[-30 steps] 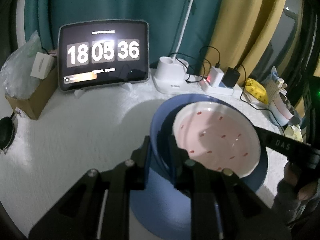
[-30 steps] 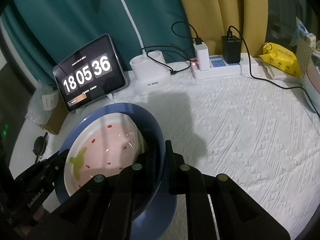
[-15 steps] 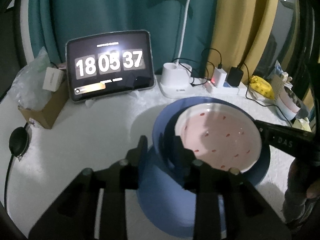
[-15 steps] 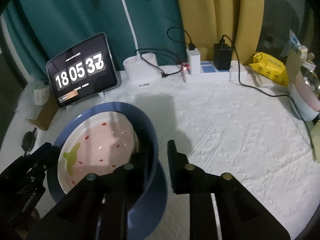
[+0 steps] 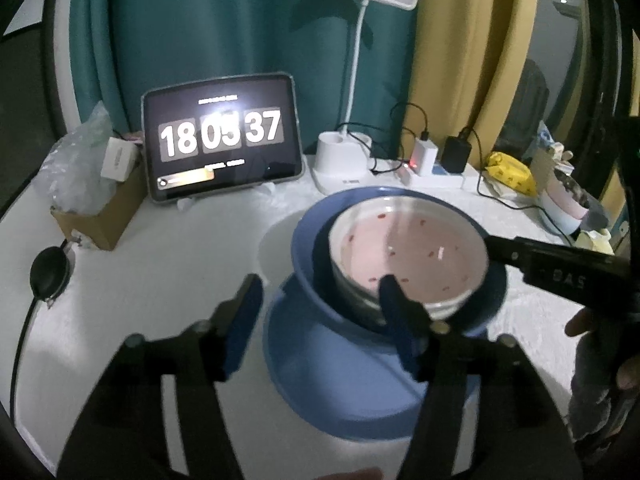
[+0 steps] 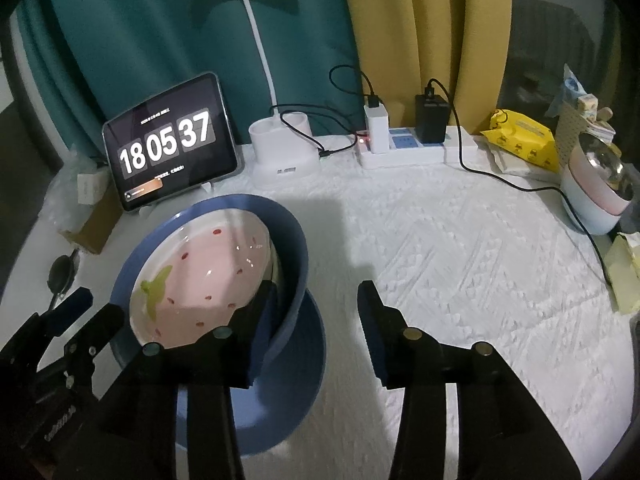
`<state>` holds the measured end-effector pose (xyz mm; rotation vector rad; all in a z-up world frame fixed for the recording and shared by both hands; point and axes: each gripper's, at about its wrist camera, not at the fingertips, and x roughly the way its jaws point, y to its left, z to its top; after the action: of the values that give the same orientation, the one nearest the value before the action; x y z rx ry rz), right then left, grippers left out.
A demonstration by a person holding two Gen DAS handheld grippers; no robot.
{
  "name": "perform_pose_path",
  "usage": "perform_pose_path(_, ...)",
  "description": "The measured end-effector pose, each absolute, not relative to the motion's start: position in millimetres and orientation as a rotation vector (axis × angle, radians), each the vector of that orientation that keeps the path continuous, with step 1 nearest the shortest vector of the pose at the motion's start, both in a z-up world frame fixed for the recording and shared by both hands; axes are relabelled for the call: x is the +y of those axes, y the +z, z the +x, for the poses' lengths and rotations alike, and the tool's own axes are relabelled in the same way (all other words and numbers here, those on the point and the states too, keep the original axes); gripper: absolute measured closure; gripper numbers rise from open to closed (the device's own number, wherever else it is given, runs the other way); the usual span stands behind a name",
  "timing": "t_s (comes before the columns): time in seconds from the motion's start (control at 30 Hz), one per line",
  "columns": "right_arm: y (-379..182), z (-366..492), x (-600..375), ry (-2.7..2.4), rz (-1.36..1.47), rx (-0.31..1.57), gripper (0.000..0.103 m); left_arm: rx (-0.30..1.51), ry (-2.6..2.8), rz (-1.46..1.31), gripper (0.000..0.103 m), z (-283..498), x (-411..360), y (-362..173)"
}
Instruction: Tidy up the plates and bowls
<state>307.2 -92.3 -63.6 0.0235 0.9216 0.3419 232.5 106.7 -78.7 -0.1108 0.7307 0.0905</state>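
A blue bowl [image 5: 316, 264] [image 6: 294, 248] stands on a blue plate [image 5: 340, 400] [image 6: 280, 392] on the white cloth. Inside the bowl lies a pink strawberry-patterned dish [image 5: 412, 252] [image 6: 208, 276]. My left gripper [image 5: 320, 312] straddles the bowl's left rim; its jaws are opening, with one finger outside and one over the dish, neither pad pressing. My right gripper [image 6: 320, 320] straddles the right rim and its jaws are opening too, the outer finger well clear of the wall. Each gripper shows in the other's view, the right gripper [image 5: 552, 272] and the left gripper [image 6: 68, 320].
At the back stand a tablet clock [image 6: 172, 144], a white desk lamp base [image 6: 284, 152] and a power strip [image 6: 408, 144] with cables. A yellow packet [image 6: 524, 136] and stacked pale bowls [image 6: 592, 200] sit far right. A cardboard box [image 5: 100, 216] and a black round object [image 5: 50, 276] lie left.
Both grippers were shut on the blue bowl's rim and have spread apart, letting it go. Both have drawn back and slightly up from the bowl.
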Motion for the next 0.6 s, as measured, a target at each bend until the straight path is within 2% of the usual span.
perform_pose_path(0.43,-53.2,267.4,-105.4,0.357,0.028,0.891,0.057,0.696,0.088,-0.131,0.035,193.2,90.2,-68.4)
perform_pose_path(0.6,-53.3,250.7,-116.0,0.359,0.032,0.884,0.056,0.685,0.079,-0.149,0.026,178.8,82.7,-67.1)
